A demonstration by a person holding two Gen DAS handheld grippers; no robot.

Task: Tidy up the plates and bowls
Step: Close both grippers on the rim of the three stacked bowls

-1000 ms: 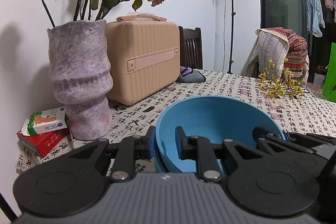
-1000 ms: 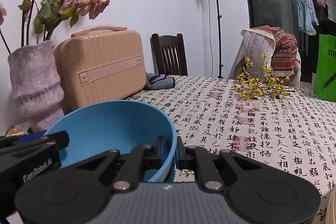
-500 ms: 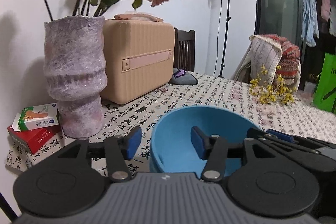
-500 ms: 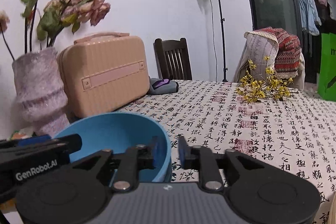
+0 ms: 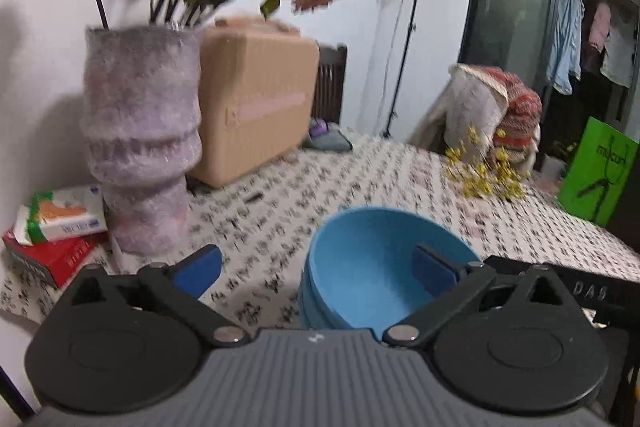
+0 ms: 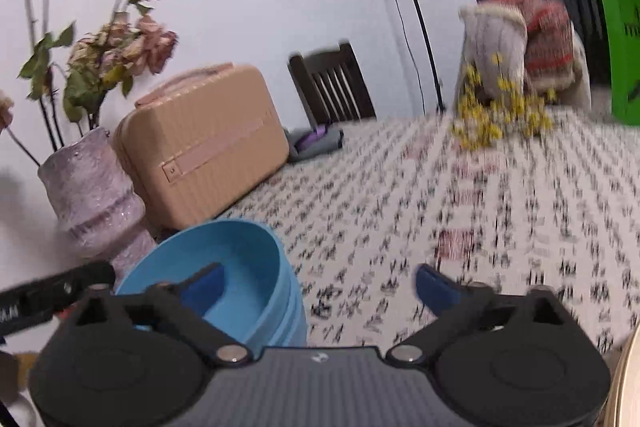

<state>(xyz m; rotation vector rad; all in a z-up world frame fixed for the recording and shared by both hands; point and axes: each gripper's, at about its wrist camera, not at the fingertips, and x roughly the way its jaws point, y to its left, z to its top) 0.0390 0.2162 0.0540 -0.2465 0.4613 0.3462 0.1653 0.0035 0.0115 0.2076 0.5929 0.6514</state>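
Left claw (image 5: 316, 269) and right claw (image 6: 320, 285) wide, jaws just opened — nothing gripped; blue bowl (image 5: 376, 271), seemingly stacked, rests on tabletop (image 6: 460, 195) between them.

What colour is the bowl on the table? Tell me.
Blue bowl; the left wrist view shows it best.

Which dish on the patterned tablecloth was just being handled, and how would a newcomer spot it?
Start at the big purple vase with dried flowers beside the tan suitcase. In front of them stands the blue bowl, on the tablecloth; it is the only dish in view.
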